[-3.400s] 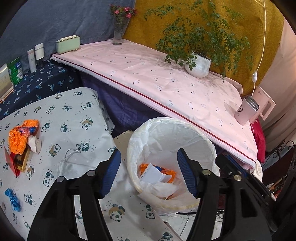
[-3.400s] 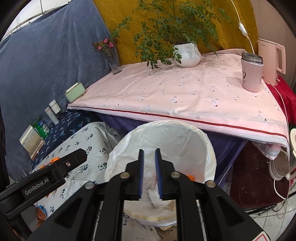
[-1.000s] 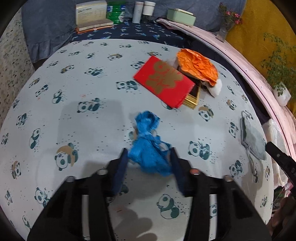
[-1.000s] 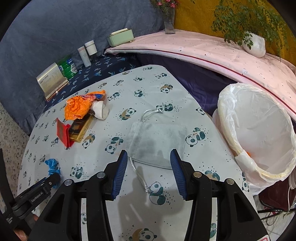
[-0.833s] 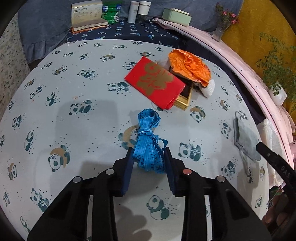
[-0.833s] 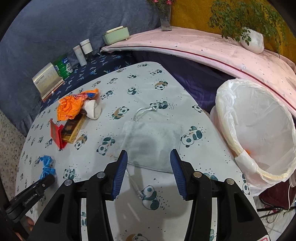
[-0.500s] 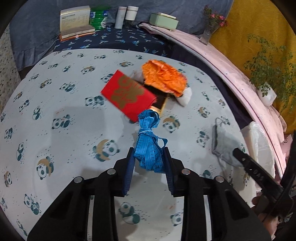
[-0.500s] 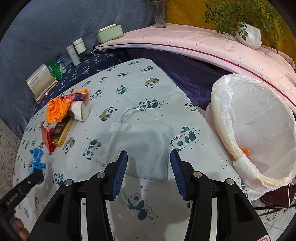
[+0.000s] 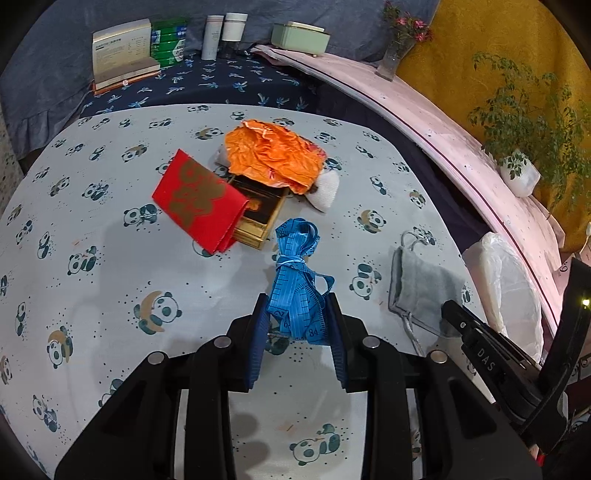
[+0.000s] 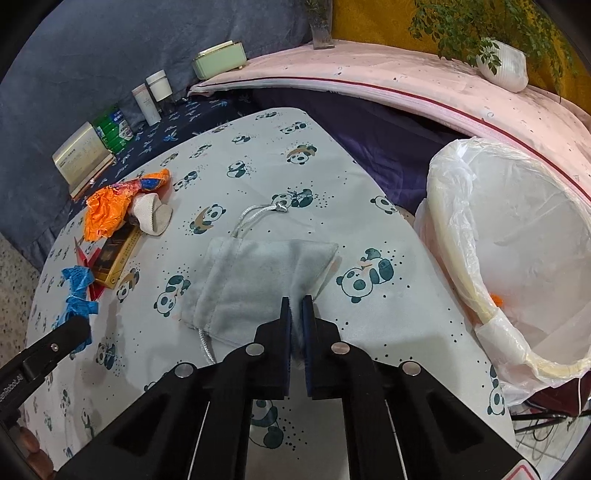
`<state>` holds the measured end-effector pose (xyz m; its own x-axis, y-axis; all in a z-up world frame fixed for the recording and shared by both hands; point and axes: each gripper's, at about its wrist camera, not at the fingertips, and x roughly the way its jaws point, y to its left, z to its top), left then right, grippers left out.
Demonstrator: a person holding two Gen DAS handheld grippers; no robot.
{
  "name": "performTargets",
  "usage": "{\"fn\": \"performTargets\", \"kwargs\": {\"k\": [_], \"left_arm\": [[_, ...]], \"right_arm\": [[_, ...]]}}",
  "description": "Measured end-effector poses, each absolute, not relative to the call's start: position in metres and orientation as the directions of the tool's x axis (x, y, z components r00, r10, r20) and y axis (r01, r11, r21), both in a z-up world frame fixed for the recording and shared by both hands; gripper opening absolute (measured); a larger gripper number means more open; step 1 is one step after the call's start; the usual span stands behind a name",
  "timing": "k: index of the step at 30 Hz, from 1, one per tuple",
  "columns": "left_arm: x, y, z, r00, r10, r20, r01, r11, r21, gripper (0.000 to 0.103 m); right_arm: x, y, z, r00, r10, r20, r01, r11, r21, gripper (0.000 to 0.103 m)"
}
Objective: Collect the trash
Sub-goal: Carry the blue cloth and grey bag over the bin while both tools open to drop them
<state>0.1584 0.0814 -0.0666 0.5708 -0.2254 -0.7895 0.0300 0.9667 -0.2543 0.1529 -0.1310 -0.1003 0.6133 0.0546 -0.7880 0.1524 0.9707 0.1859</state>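
A tabletop [image 9: 110,258] covered in a pale cloth printed with pandas fills both views, with a dark blue drape behind it and a long pink-covered ledge [image 10: 406,85] running along its far side. On that ledge stand a potted plant [image 10: 502,66], a glass vase of flowers [image 9: 397,55] and a pale green box [image 10: 219,59]. On a navy patterned surface beyond the tabletop sit a propped-up book [image 9: 122,51], a green pack [image 9: 168,40] and two white bottles [image 9: 221,35].

The left gripper [image 9: 297,332] is partly closed, its blue pads clamped on a bundled blue measuring tape [image 9: 297,280], which hangs from the pads above the cloth. Just beyond it lie a red envelope [image 9: 199,199] resting on a gold-edged dark box [image 9: 258,218], a crumpled orange wrapper [image 9: 273,158] and a small white mesh piece [image 9: 327,188] touching the wrapper's edge.

The right gripper [image 10: 296,332] is closed almost fully, pinching the near edge of a grey drawstring pouch [image 10: 255,280]. The fabric bunches up into the pads while the rest of the pouch lies flat on the tabletop, its silver cord [image 10: 258,214] trailing away from it.

A bin lined with a white plastic bag [image 10: 517,258] stands just off the tabletop's right edge, near the pouch. A speck of orange shows inside it.
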Motion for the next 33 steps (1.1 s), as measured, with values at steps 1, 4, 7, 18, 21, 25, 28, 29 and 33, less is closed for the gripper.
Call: {"fn": "performTargets", "kwargs": {"k": [1,4,7,18,21,25,28,29,33], "left_arm": [[0.158,0.08,-0.066,0.572,-0.225,-0.789,0.033,0.967,-0.251,0.029],[0.156,0.073,-0.062,0.574,-0.229,-0.787,0.047,0.968,-0.247,0.029],[0.151,0.062,-0.054,0.581,-0.235,-0.78,0.069,0.968,-0.24,0.029],[0.129,0.009,-0.025,0.585,-0.296,-0.755,0.184,0.955,-0.231,0.03],[0.123,-0.011,-0.018,0.576,-0.328,-0.749,0.226,0.944,-0.24,0.03],[0.117,-0.042,-0.01,0.566,-0.355,-0.744,0.283,0.931,-0.228,0.03],[0.112,-0.066,-0.005,0.562,-0.369,-0.74,0.325,0.921,-0.213,0.03],[0.11,-0.075,-0.003,0.56,-0.374,-0.739,0.341,0.917,-0.207,0.03],[0.105,-0.109,0.002,0.549,-0.394,-0.737,0.395,0.9,-0.187,0.03]], "right_arm": [[0.15,-0.132,-0.097,0.623,0.053,-0.781,0.152,0.971,0.187,0.005],[0.143,-0.136,-0.085,0.646,0.059,-0.761,0.149,0.968,0.202,0.005],[0.137,-0.142,-0.071,0.667,0.063,-0.742,0.149,0.965,0.216,0.005],[0.096,-0.184,-0.025,0.743,0.029,-0.669,0.187,0.95,0.249,0.005],[0.084,-0.202,-0.014,0.76,0.009,-0.65,0.21,0.943,0.259,0.005],[0.069,-0.228,-0.005,0.777,-0.024,-0.629,0.248,0.93,0.271,0.005],[0.057,-0.248,-0.002,0.783,-0.05,-0.62,0.28,0.919,0.279,0.005],[0.054,-0.253,-0.002,0.783,-0.056,-0.619,0.287,0.916,0.281,0.005],[0.042,-0.277,-0.001,0.785,-0.087,-0.614,0.326,0.9,0.289,0.005]]}}
